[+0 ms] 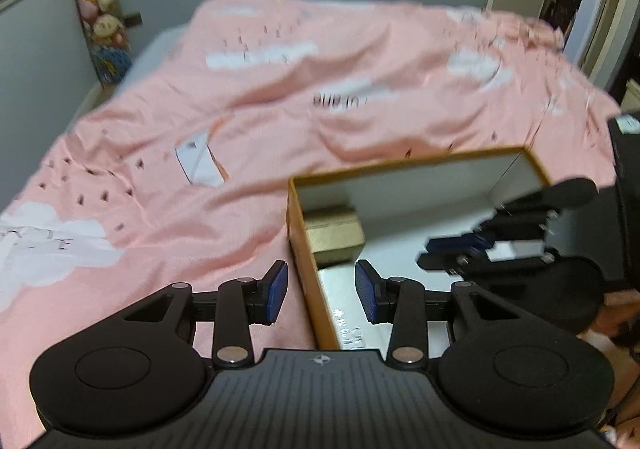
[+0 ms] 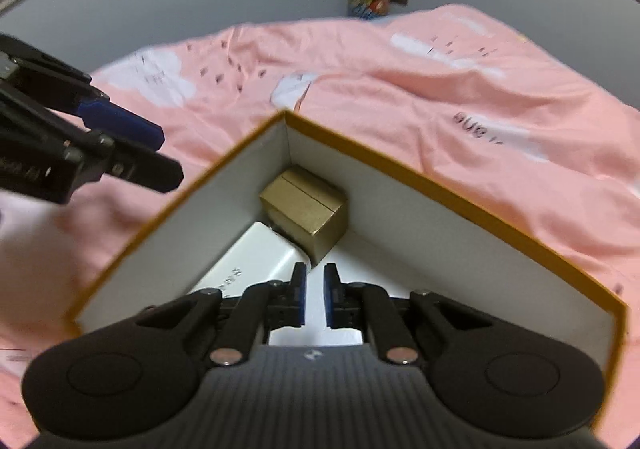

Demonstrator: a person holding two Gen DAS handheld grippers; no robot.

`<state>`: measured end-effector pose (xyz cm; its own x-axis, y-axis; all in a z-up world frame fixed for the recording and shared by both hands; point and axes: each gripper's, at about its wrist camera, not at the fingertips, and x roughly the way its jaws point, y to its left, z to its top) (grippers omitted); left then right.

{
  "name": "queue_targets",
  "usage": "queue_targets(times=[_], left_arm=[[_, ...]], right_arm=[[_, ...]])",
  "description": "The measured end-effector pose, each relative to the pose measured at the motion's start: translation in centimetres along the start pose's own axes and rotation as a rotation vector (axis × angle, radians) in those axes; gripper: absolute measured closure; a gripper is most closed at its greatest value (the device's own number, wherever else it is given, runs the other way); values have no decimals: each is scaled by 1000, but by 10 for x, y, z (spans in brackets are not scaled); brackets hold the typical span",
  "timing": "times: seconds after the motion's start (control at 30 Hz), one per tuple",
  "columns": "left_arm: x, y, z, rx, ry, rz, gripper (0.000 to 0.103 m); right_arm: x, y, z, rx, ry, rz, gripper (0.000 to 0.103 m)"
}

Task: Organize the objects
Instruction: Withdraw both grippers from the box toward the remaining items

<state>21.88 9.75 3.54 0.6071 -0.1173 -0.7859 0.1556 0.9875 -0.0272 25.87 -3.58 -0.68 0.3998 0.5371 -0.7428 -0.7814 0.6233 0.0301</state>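
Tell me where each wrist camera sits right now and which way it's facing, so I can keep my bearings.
Left wrist view: on the left claw, looking down across the pink bedspread at the open box's left wall, which stands between its open jaws; the right claw shows at right.
Right wrist view: on the right claw, jaws shut, aimed into the box's far corner at the gold box; the left claw shows at left.
Shared: box, gold box, white item, bedspread, hanging plush toys.
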Motion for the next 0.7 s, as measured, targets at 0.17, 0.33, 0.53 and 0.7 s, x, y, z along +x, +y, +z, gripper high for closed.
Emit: queue_targets(times=[0.17,0.33,0.53,0.7], left_arm=[[-48,-25,-22,6,-71,-52,57],[-71,-51,-64,-28,-33,-171,57],[-71,-73,-113,-41,67,-224,57],[-71,-83,-148,-13,160,-250,53]], right_arm=[[-66,14,-28,59,-67,-20,92],[-112,26,-76,155,-92,-28,90],[-141,53,-133,180,-73,-47,90],[-153,72,-168,190,-12,9,83]])
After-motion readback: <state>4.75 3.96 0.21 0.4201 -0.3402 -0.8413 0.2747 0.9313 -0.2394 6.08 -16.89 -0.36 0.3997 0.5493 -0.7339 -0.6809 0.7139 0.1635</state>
